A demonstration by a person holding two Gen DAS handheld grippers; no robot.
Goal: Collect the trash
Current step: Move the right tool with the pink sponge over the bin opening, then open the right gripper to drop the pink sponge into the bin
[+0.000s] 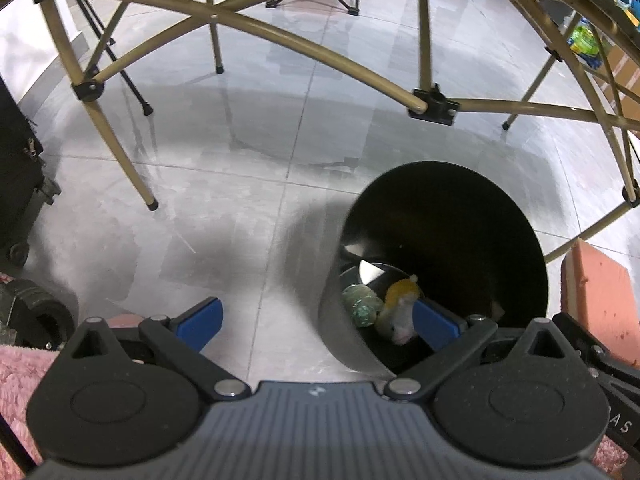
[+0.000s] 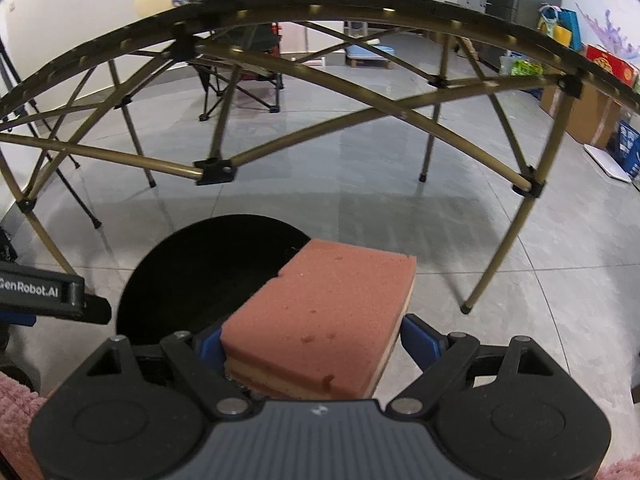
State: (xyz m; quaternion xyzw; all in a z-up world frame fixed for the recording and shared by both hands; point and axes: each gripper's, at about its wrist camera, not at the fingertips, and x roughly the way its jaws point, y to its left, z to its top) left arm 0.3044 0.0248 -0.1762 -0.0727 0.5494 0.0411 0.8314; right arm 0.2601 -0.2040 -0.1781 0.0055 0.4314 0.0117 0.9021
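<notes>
Your right gripper (image 2: 311, 340) has its jaws clamped on a reddish-pink sponge (image 2: 320, 320), a blue pad pressing on each side of it. The jaws stand pretty wide because the block is chunky. The sponge sticks out forward and sits partly over the rim of the black trash bin (image 2: 192, 276) on the grey tiled floor (image 2: 360, 184).

Your left gripper (image 1: 316, 326) has its jaws wide open with nothing between them. One blue finger is over bare floor, the other over the bin's (image 1: 460, 220) mouth. Looking down inside the bin you've got a yellow-and-white crumpled thing (image 1: 400, 312) and a greenish wad (image 1: 362, 304) lying at the bottom, touching each other. The sponge (image 1: 600, 292) shows at the right edge of that view, just beside the bin.

The folding worktop's gold frame (image 2: 304, 128) arches past the bin.
</notes>
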